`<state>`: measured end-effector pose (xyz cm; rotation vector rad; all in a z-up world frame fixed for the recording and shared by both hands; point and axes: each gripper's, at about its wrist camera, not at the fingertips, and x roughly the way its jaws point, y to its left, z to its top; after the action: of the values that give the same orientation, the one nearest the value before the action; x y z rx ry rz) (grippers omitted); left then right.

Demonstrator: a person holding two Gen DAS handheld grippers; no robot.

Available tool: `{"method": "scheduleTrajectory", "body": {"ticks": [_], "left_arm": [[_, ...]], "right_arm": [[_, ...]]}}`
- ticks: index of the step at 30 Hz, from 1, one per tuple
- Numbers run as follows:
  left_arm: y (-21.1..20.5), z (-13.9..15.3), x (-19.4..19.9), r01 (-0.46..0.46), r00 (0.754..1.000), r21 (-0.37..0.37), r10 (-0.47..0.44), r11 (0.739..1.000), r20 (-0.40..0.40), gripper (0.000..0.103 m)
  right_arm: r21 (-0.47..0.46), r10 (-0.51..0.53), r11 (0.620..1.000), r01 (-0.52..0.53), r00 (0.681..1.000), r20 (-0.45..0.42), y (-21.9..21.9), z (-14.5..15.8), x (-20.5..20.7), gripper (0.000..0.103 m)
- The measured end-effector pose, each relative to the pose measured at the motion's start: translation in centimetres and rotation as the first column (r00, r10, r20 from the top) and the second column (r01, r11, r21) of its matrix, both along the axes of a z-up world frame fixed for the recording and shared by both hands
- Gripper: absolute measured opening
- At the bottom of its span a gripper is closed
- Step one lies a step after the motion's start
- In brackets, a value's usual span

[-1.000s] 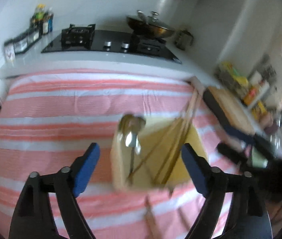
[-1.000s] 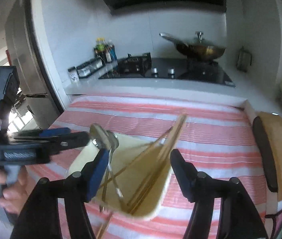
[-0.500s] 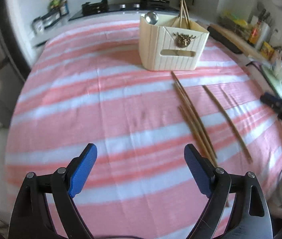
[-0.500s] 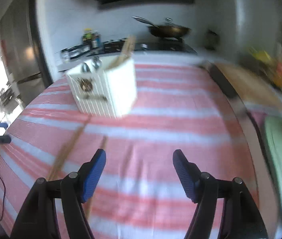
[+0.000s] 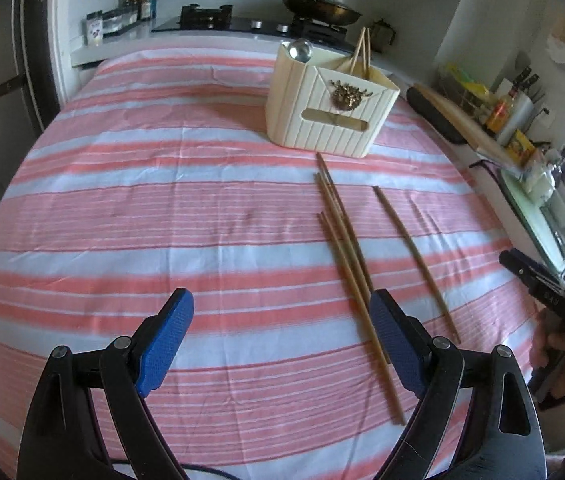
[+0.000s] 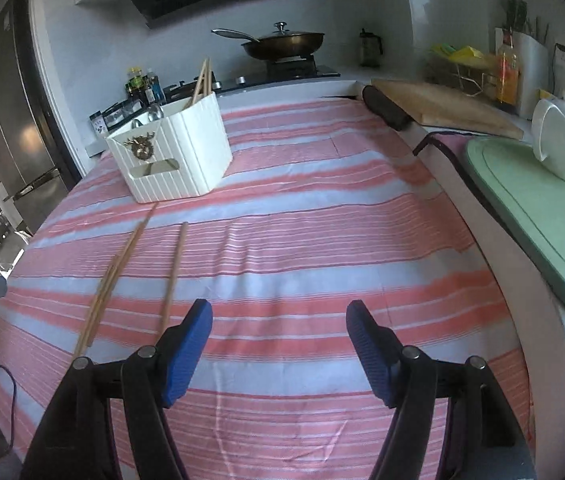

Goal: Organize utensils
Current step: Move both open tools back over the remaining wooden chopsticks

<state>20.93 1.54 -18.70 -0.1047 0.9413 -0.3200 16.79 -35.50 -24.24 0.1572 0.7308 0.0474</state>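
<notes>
Left wrist view: left gripper [image 5: 280, 338] released; slim wooden chopsticks [image 5: 346, 240] centre-right, ribbed cream caddy [image 5: 328, 114] above; right gripper [image 6: 278, 344] released.

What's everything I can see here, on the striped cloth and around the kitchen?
Utensil holder: one, cream, far side of the cloth; chopsticks and spoons stand in it.
Loose chopsticks: four, wooden, on the cloth nearer than the holder; one lies apart.
Striped cloth: one, pink and white, over the counter.
Wok: one, dark, lidded, on the stove.
Cutting board: one, wooden, right counter.
Teapot: one, white, on a green tray.
Left gripper: blue jaws open, empty.
Right gripper: blue jaws open, empty.
</notes>
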Motion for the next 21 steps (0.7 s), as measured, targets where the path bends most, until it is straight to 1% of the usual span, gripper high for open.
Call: {"method": "scheduleTrajectory", "body": {"ticks": [6, 11, 15, 21], "left_arm": [[2.0, 0.3, -0.4, -0.061, 0.998, -0.005, 0.061, 0.998, 0.006, 0.091], [3.0, -0.2, -0.2, -0.098, 0.995, 0.001, 0.098, 0.995, -0.007, 0.093], [2.7, -0.9, 0.1, -0.107, 0.994, 0.015, 0.107, 0.994, -0.026, 0.093], [1.8, -1.5, 0.8, -0.109, 0.993, 0.025, 0.11, 0.994, -0.047, 0.093]], "right_arm": [[0.008, 0.026, 1.0, -0.026, 1.0, 0.005, 1.1, 0.0, 0.2, 0.071], [0.021, 0.047, 0.999, -0.047, 0.999, -0.005, 1.9, -0.5, 0.5, 0.071], [0.017, 0.065, 0.998, -0.064, 0.998, -0.018, 2.6, -0.8, 0.6, 0.071], [0.025, 0.057, 0.998, -0.056, 0.998, -0.017, 2.2, -0.8, 0.7, 0.071]]}}
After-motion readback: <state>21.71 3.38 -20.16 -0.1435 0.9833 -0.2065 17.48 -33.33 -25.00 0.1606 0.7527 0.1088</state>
